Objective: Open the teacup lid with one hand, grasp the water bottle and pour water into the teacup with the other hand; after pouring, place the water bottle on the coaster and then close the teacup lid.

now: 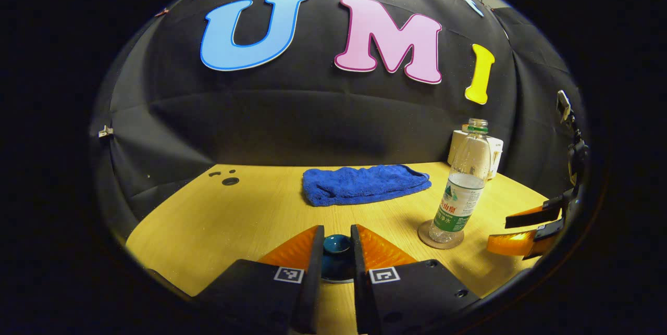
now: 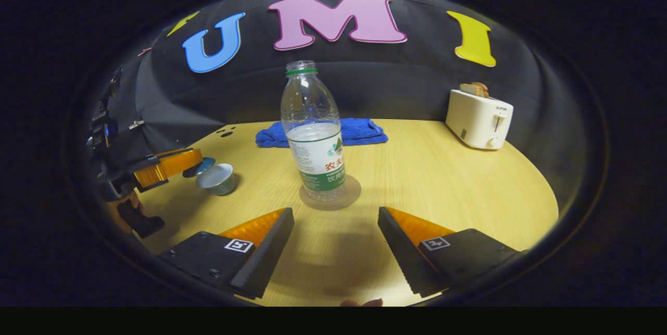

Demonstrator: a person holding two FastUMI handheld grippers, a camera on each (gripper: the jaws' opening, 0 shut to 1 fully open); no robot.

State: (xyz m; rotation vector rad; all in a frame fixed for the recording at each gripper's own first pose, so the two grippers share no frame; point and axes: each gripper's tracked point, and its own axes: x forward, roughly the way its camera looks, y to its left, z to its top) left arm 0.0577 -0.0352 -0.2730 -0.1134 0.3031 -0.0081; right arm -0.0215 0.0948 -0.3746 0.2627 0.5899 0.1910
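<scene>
My left gripper (image 1: 337, 230) is shut on the dark teal teacup lid (image 1: 337, 251), its knob pinched between the fingers. From the right gripper view, the left gripper (image 2: 190, 163) holds that lid (image 2: 201, 167) just left of the uncovered teacup (image 2: 218, 178). The clear water bottle (image 2: 314, 137) stands upright, uncapped and partly filled, on a round coaster (image 2: 350, 197). My right gripper (image 2: 336, 223) is open, a short way in front of the bottle and not touching it. The left gripper view has the bottle (image 1: 461, 189) on the coaster (image 1: 423, 235), with the right gripper (image 1: 500, 232) beside it.
A folded blue towel (image 2: 359, 132) lies at the back of the wooden table (image 2: 458, 184). A white toaster (image 2: 479, 119) with bread in it stands at the back right. A hand (image 2: 122, 212) holds the left gripper at the table's left edge.
</scene>
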